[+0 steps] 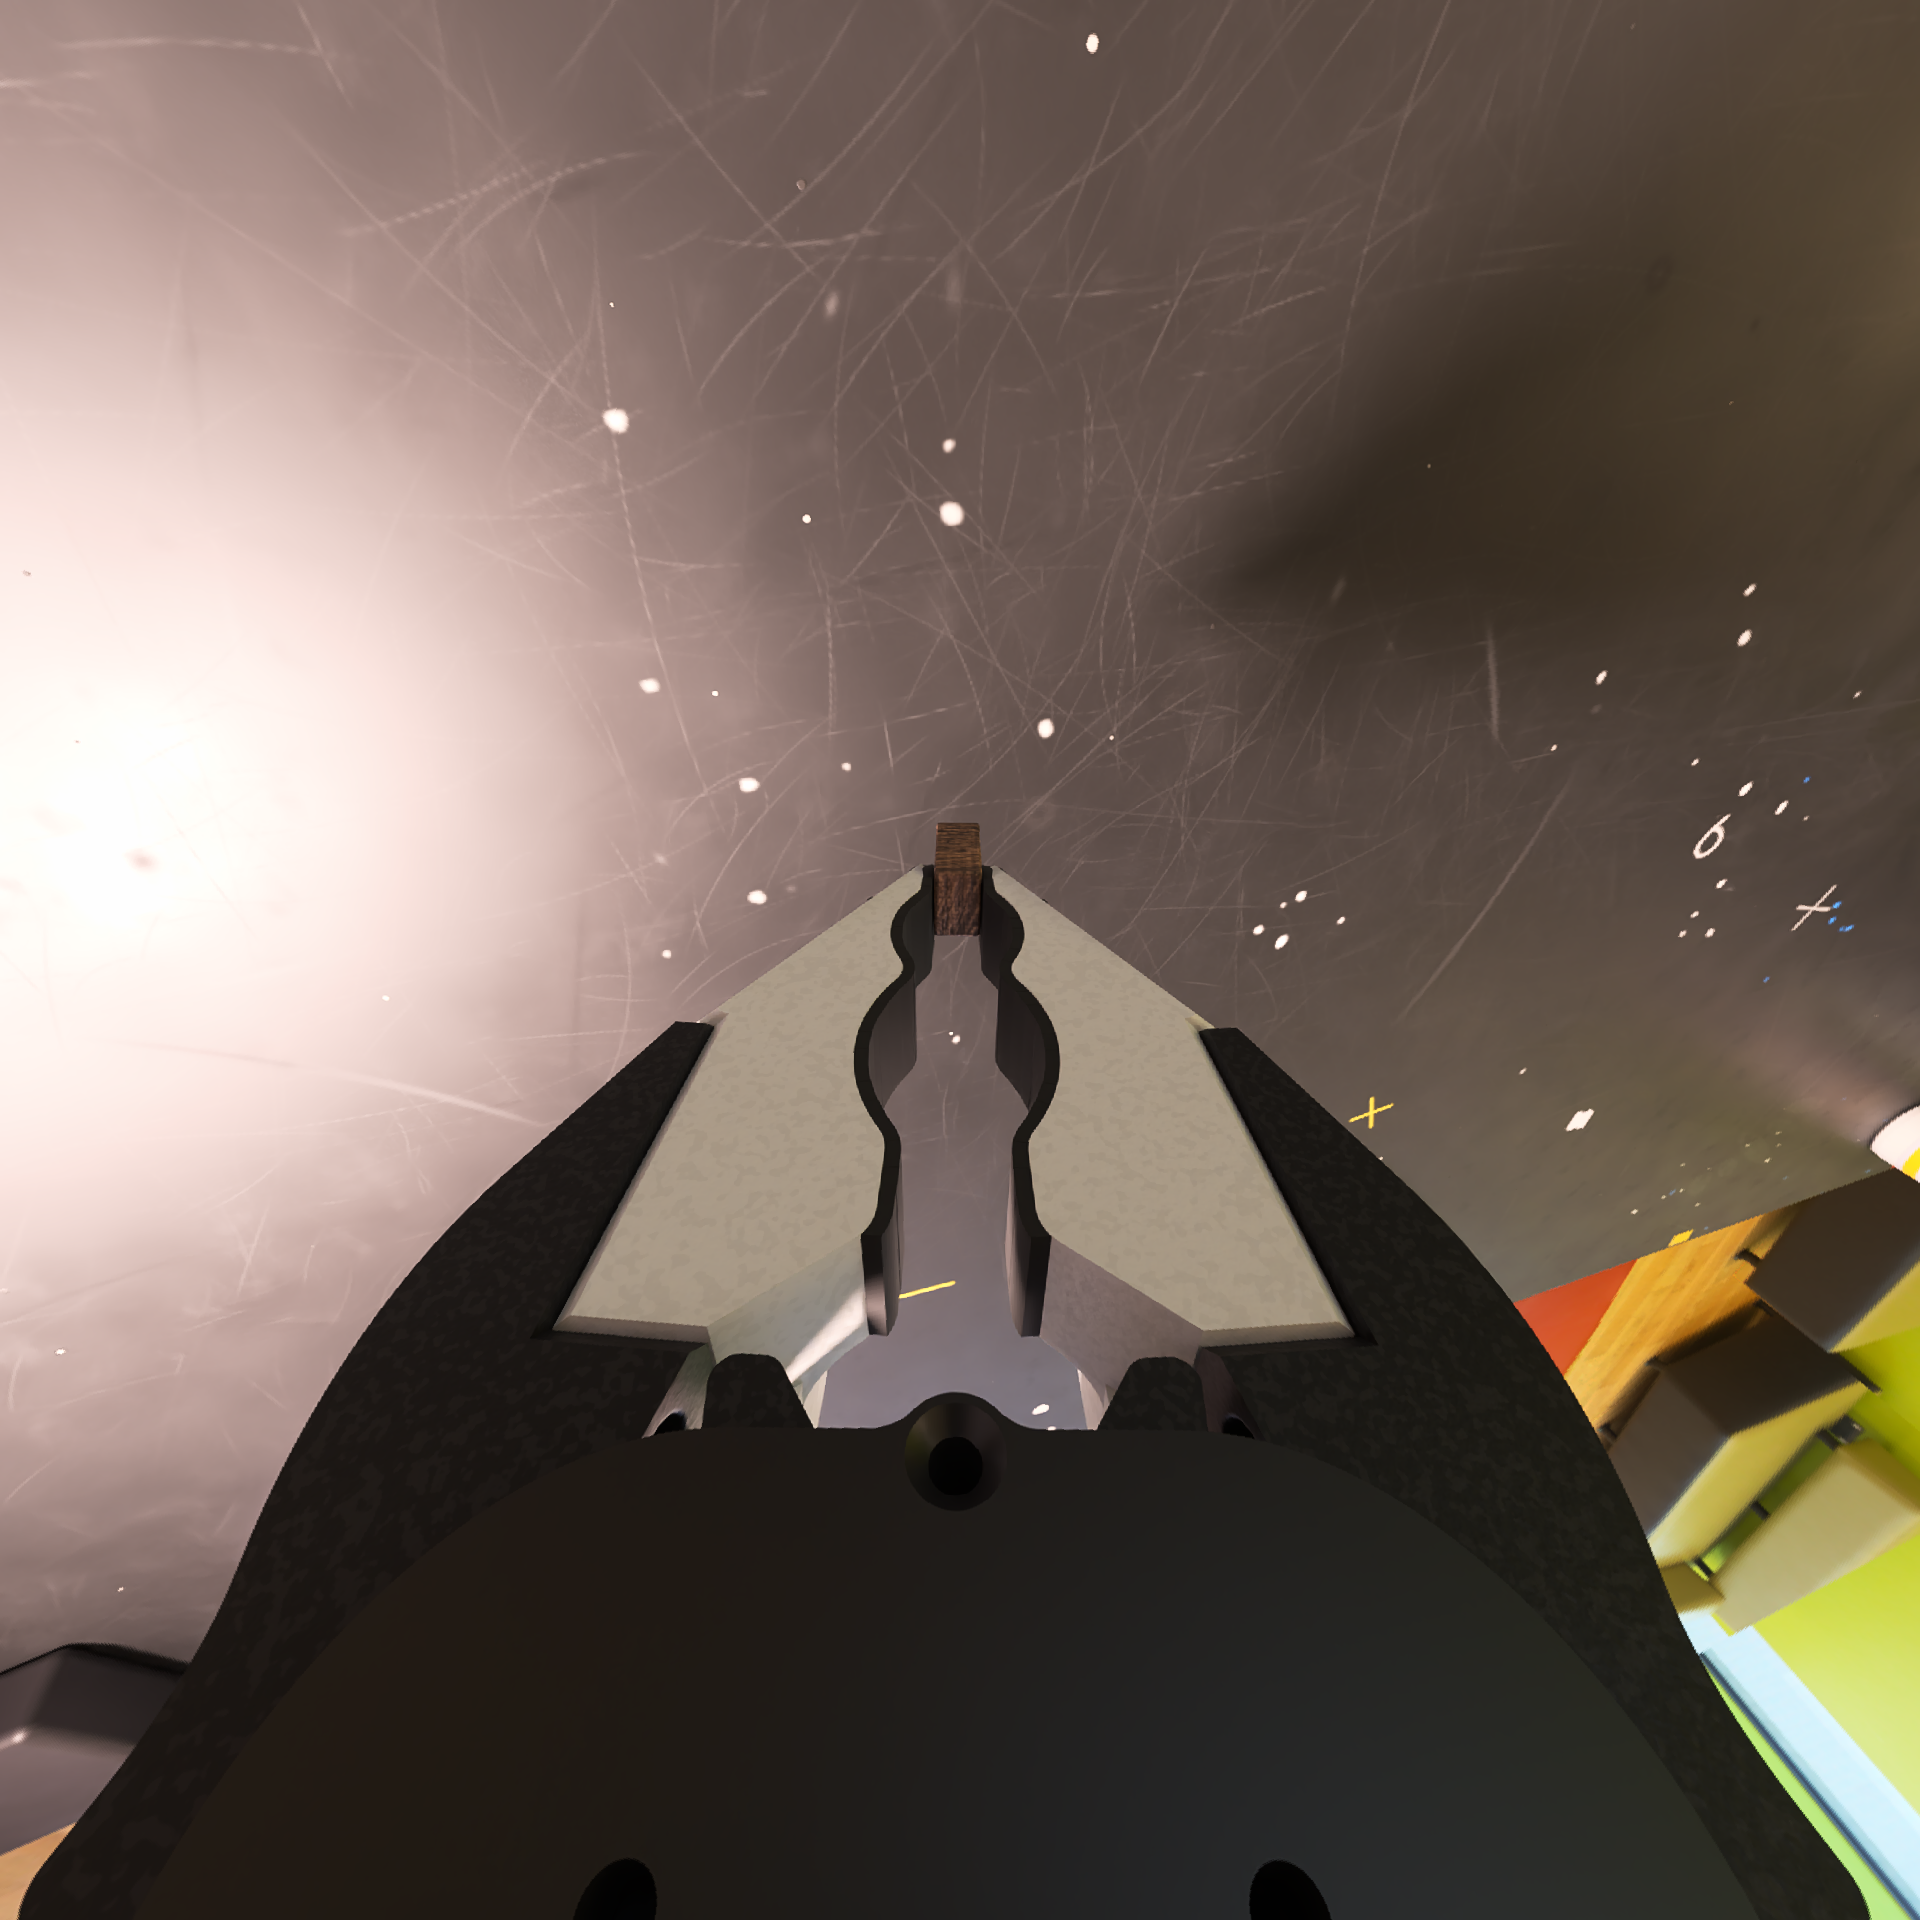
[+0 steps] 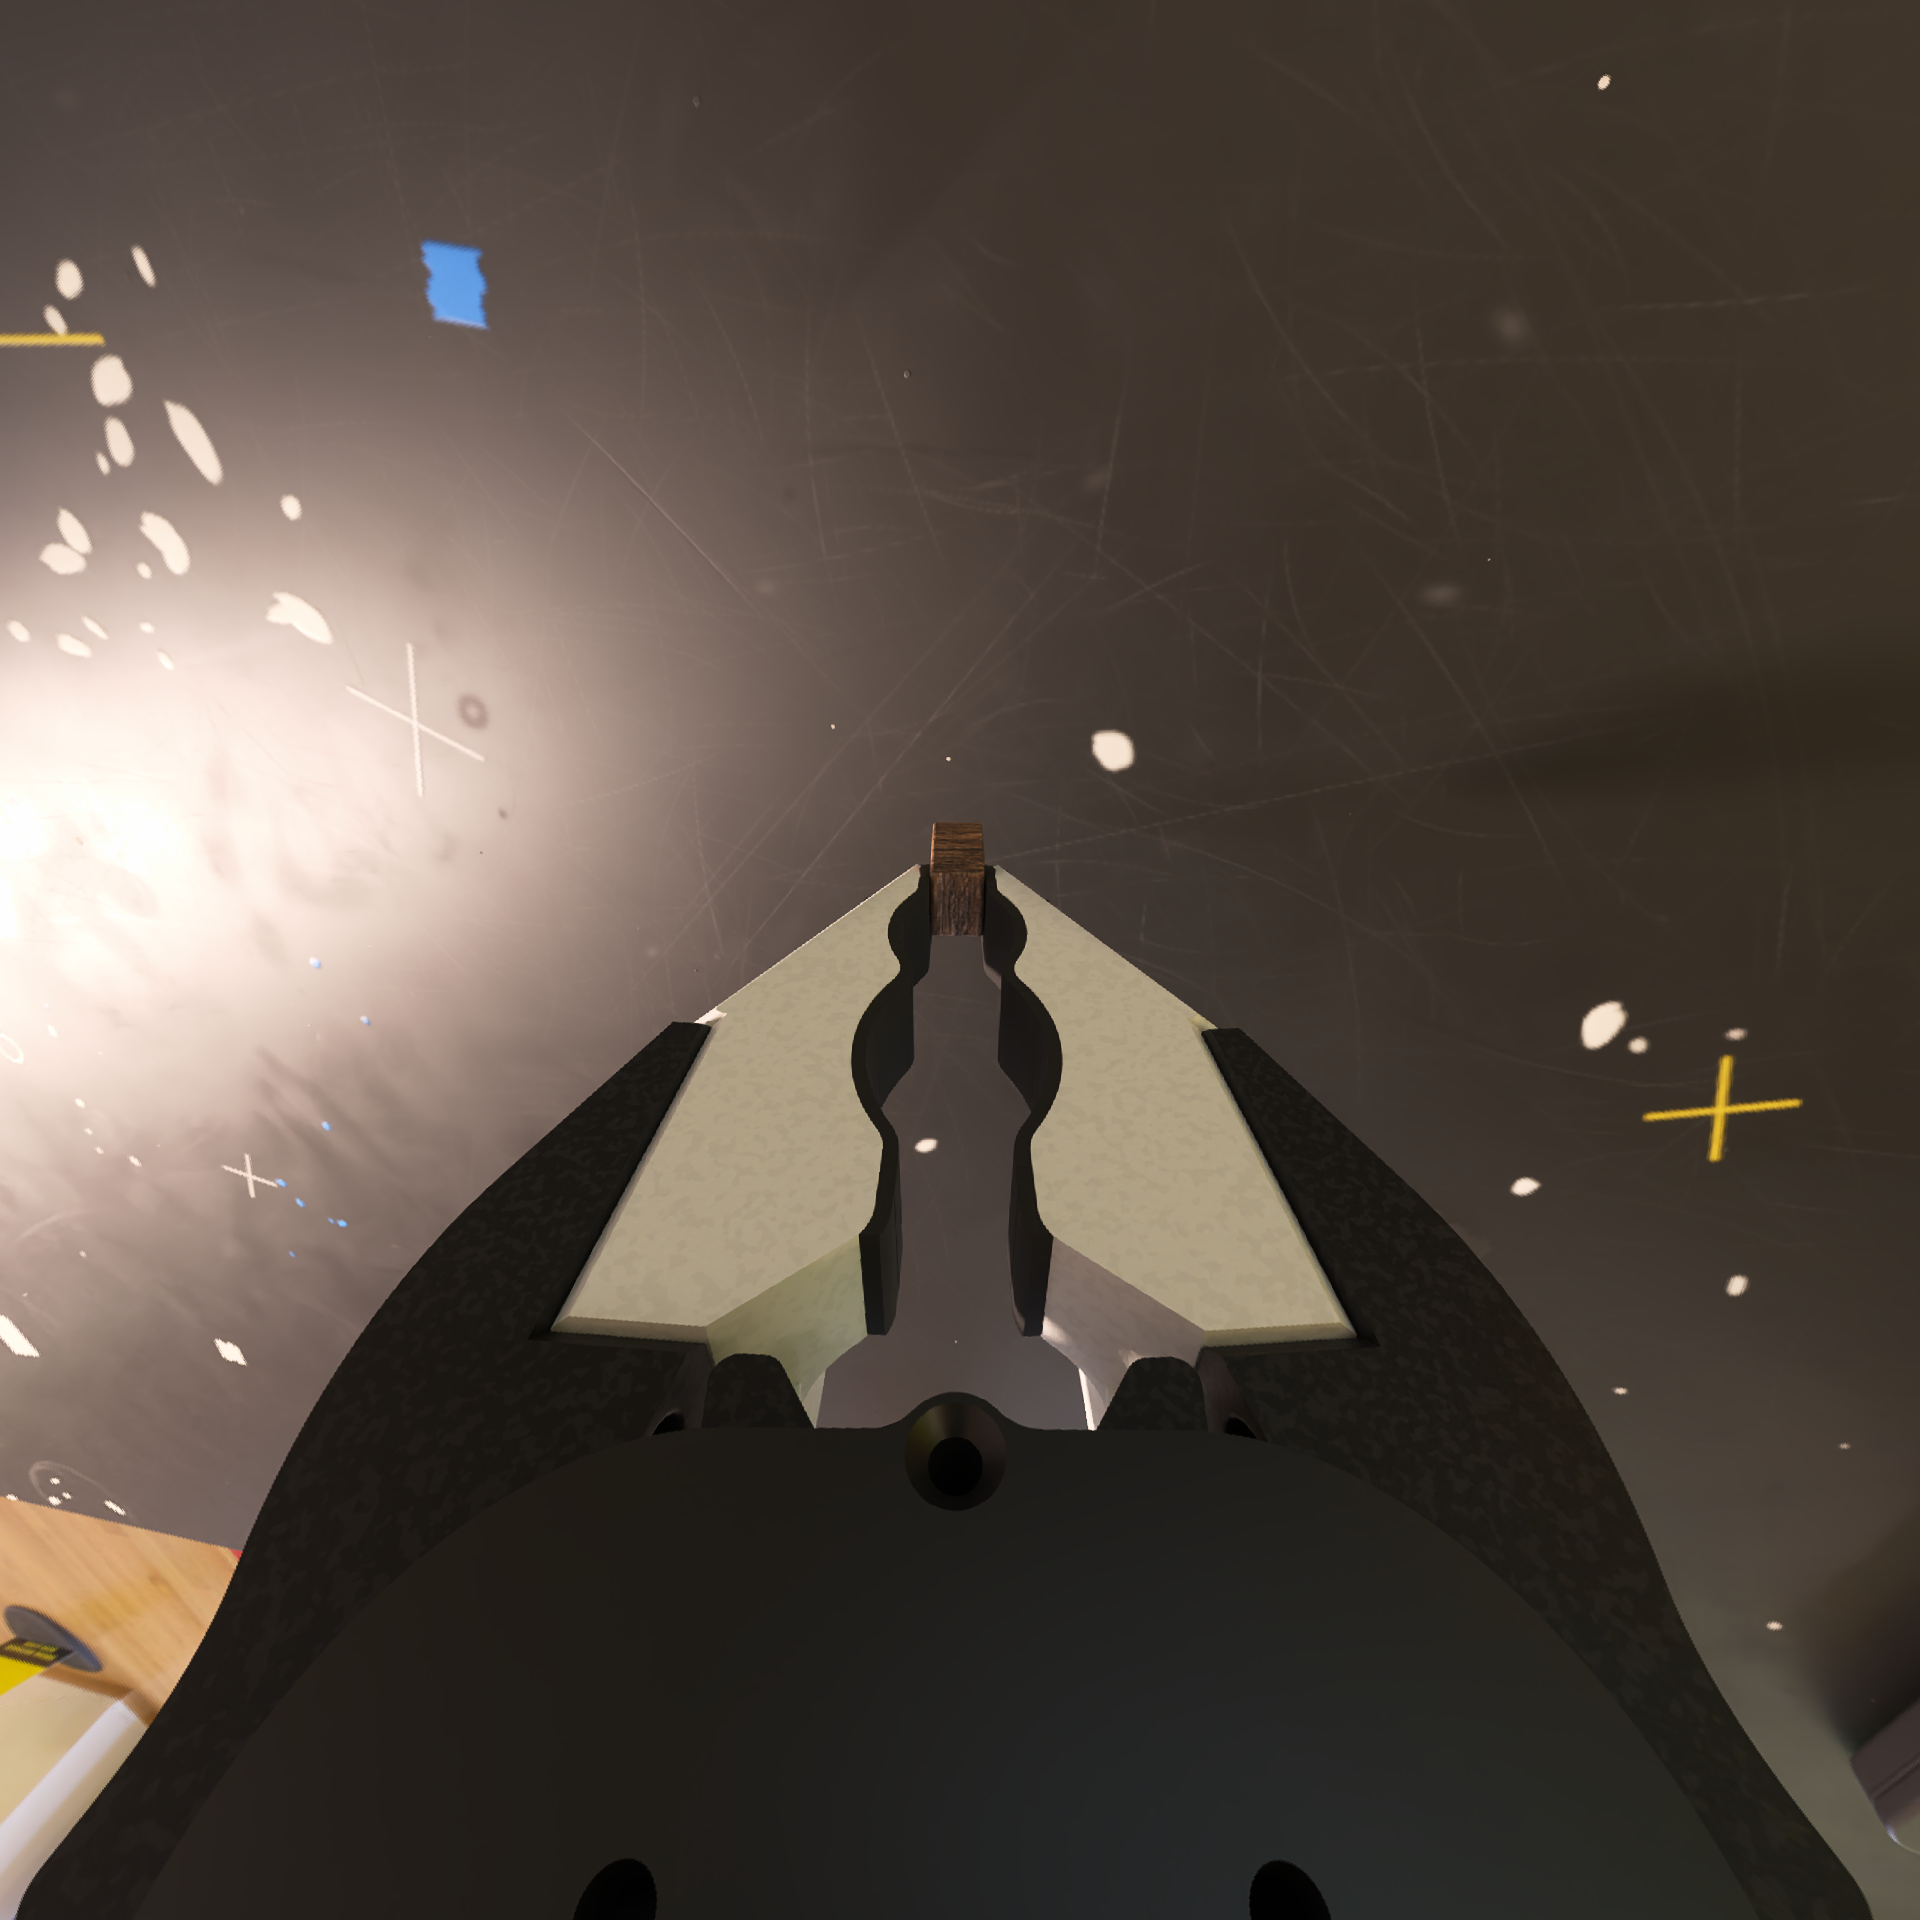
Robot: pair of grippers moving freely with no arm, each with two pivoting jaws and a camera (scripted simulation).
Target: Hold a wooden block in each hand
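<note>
Left tool (image 1: 957, 883) pinches a wooden block (image 1: 957, 878) at its tips; right tool (image 2: 957, 883) likewise grips its wooden cube (image 2: 957, 881) (both lifted clear of the scratched worktop (image 1: 1143, 364), so each hold looks secure).

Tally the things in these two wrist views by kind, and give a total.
Wooden blocks: 2, the left block and the right block, each clamped at the fingertips.
Hand-held grippers: 2, the left hand-held gripper and the right hand-held gripper.
Total: 4

Both grippers look alike: left gripper (image 1: 957, 883), right gripper (image 2: 957, 883). Matte black textured shells, pale speckled finger plates. Wavy black inner edges, one recessed screw hole.
</note>
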